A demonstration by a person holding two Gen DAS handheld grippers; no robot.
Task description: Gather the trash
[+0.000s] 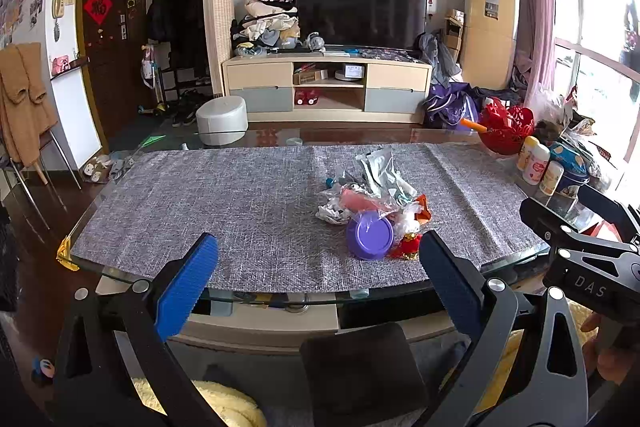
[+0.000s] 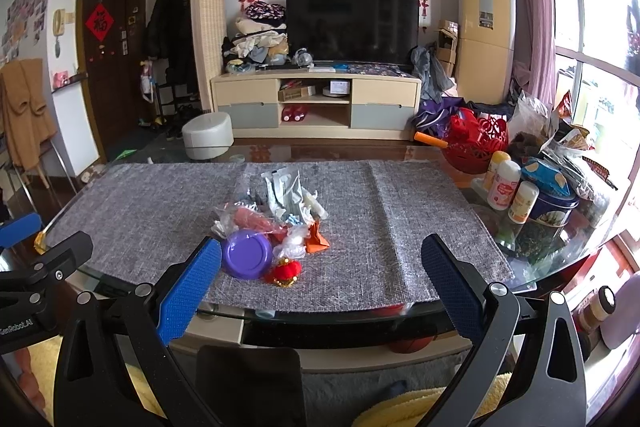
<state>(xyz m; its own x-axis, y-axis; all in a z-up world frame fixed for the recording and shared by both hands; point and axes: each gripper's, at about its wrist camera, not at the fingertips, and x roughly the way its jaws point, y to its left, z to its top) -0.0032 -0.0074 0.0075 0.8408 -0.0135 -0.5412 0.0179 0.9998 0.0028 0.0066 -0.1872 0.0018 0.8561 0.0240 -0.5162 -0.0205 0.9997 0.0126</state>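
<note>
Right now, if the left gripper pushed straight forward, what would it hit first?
Probably nothing at first: the open left gripper points over bare grey woven table mat. The round purple plastic lid and crumpled wrappers sit slightly right of its line; depth is unclear.

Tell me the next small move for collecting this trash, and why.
Probably ease the right gripper forward toward the purple lid, the nearest piece of the trash pile on the grey mat. Both grippers are open, empty and short of the table edge.

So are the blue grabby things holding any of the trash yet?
No. The left hand-held gripper and the right hand-held gripper are both open and hold nothing; the trash pile lies untouched on the grey mat.
</note>
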